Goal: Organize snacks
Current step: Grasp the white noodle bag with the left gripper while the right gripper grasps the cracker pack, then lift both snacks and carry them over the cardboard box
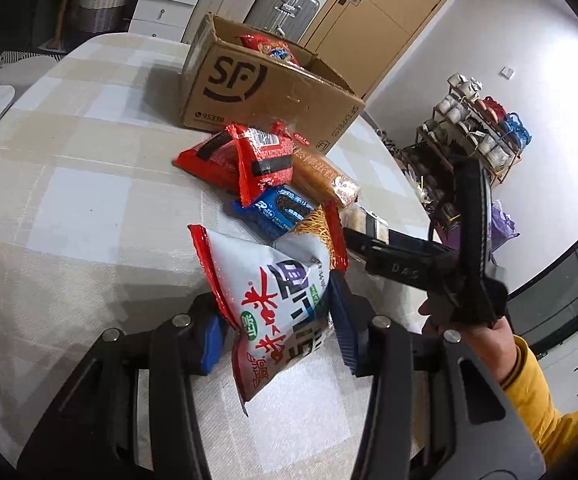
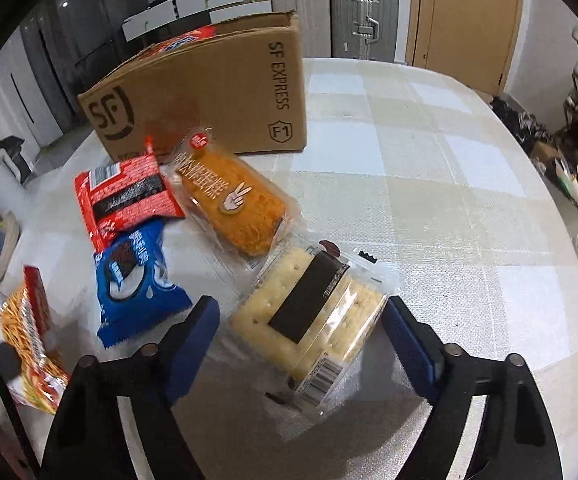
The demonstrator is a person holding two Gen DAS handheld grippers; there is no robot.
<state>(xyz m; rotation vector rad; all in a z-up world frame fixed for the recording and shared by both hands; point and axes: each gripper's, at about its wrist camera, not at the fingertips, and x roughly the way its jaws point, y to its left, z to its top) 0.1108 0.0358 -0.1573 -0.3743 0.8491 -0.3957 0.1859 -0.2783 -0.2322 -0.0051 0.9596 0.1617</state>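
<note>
Left gripper (image 1: 277,334) is clamping a white-and-red noodle snack bag (image 1: 273,300) and holding it above the table while the right gripper (image 2: 303,334) is straddling a clear-wrapped pack of square crackers with a dark band (image 2: 309,316).

The left blue pads are pressing the bag's lower half, narrow and pinching it. The right jaws are standing wide on either side of the cracker pack, which is lying flat on the beige-and-white checked tablecloth (image 2: 429,184); the pads are not pressing it. Beyond it an orange floss-covered bread roll in clear wrap (image 2: 229,204), a red foil snack packet (image 2: 129,196) and a blue cookie packet (image 2: 137,280) are lying close together just before the open brown cardboard box (image 2: 209,96), which is holding a red snack bag (image 1: 269,48). A hand in a yellow sleeve (image 1: 485,340) is gripping the right tool.
</note>
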